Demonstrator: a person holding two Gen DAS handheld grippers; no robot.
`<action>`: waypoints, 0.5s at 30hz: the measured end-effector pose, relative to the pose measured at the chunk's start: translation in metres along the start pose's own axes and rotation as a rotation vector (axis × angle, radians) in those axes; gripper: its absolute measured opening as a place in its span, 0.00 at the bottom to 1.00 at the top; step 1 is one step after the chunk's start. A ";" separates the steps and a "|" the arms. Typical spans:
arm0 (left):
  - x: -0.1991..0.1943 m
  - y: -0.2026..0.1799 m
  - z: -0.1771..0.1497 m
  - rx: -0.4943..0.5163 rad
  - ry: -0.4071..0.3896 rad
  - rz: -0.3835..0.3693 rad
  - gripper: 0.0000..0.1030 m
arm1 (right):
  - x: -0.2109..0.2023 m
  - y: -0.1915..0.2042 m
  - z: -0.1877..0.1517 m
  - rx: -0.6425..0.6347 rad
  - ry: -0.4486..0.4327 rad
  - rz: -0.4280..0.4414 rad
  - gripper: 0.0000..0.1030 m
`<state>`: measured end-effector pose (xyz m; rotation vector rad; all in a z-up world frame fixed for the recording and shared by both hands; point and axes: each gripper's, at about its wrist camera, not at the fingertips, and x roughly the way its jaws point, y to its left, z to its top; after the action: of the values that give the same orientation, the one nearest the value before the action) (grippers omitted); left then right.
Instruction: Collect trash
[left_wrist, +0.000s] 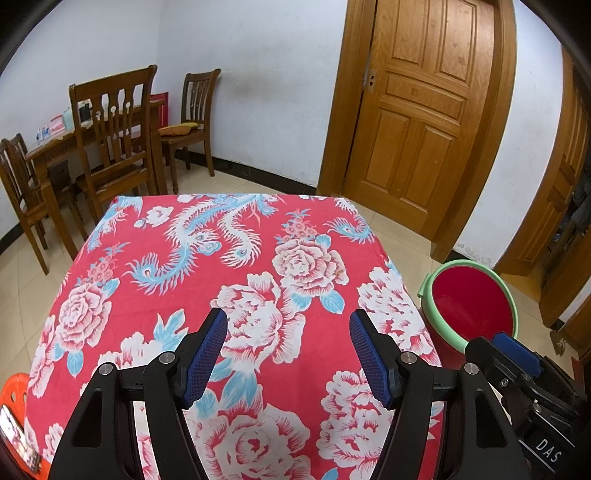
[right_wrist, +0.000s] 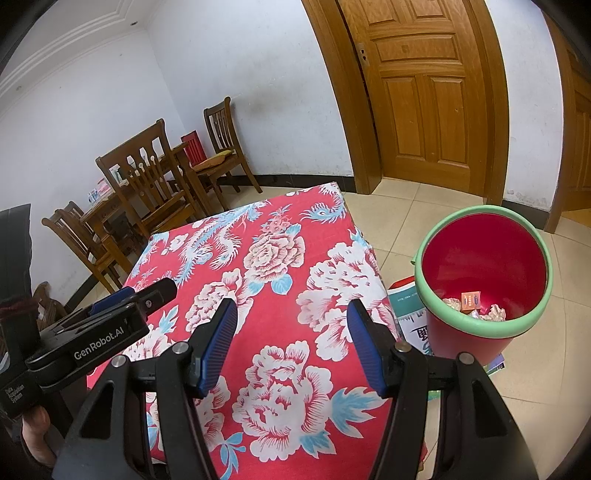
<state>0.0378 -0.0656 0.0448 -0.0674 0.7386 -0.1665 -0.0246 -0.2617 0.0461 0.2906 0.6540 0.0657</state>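
Note:
A red bin with a green rim (right_wrist: 484, 277) stands on the floor right of the table; it also shows in the left wrist view (left_wrist: 472, 306). Inside lie crumpled paper (right_wrist: 493, 313) and a small orange packet (right_wrist: 471, 298). My left gripper (left_wrist: 288, 325) is open and empty above the red floral tablecloth (left_wrist: 229, 280). My right gripper (right_wrist: 291, 317) is open and empty above the same cloth (right_wrist: 266, 295), left of the bin. The right gripper's body shows in the left wrist view (left_wrist: 517, 354), and the left gripper's body shows in the right wrist view (right_wrist: 110, 317).
Books or papers (right_wrist: 410, 314) lie on the floor beside the bin. A wooden dining table with chairs (left_wrist: 110, 140) stands at the back left. A wooden door (left_wrist: 424, 110) is behind the table. An orange stool (left_wrist: 14, 391) is at the lower left.

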 end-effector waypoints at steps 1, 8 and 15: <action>0.000 0.000 0.000 0.000 0.000 0.000 0.68 | 0.000 0.000 0.000 0.000 0.000 0.000 0.61; 0.000 0.000 0.000 0.000 0.001 0.000 0.68 | 0.000 0.000 0.000 0.001 0.000 0.000 0.61; 0.000 0.000 0.000 -0.001 0.001 -0.001 0.68 | 0.001 0.001 -0.001 0.000 0.003 0.000 0.61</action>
<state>0.0378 -0.0655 0.0444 -0.0681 0.7395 -0.1669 -0.0243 -0.2604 0.0452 0.2911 0.6566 0.0659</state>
